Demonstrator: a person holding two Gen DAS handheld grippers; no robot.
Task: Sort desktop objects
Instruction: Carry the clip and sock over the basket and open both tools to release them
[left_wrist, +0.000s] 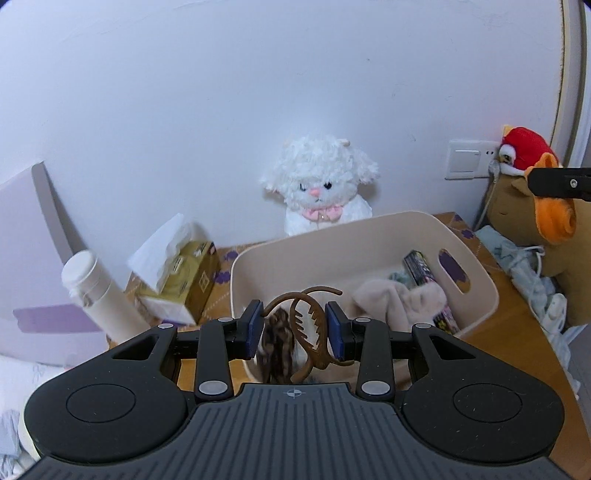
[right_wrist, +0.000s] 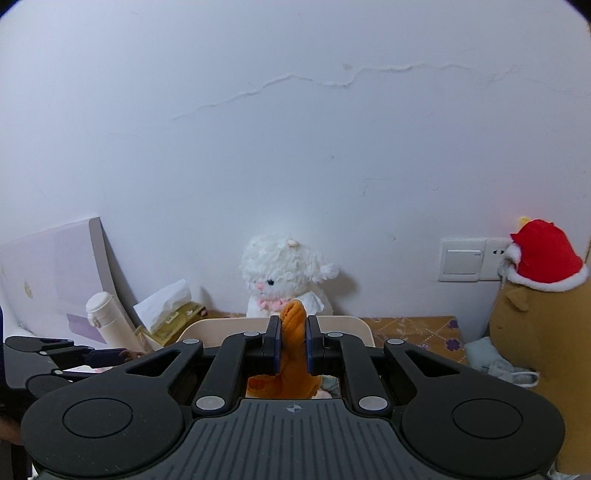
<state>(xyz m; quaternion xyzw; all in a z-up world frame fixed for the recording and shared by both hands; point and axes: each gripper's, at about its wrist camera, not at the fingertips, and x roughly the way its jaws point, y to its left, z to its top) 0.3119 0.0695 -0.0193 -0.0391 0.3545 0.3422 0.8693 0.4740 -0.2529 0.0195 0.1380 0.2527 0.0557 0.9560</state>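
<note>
Two grippers are each clamped on something; the left gripper has its fingers a little apart, pinching a brown plastic claw clip, curved and toothed, with a mottled brown scrunchie hanging between the pads beside it; both hang over the near edge of the cream bin. The right gripper has its fingers nearly together, squeezed on a soft orange plush piece whose ribbed tip sticks up above the pads. The bin is smooth, rounded plastic with a slot handle in its side wall; inside lie a pale pink fuzzy cloth and a dark glossy packet. Left of the bin on the wooden tabletop stand a white cylindrical bottle and a yellow tissue box with a sheet sticking out; to the right lies a crumpled pale cloth. Behind the bin, against the wall, sits a fluffy white plush animal; at the far right a brown plush toy wears a red hat, beside a wall switch.
</note>
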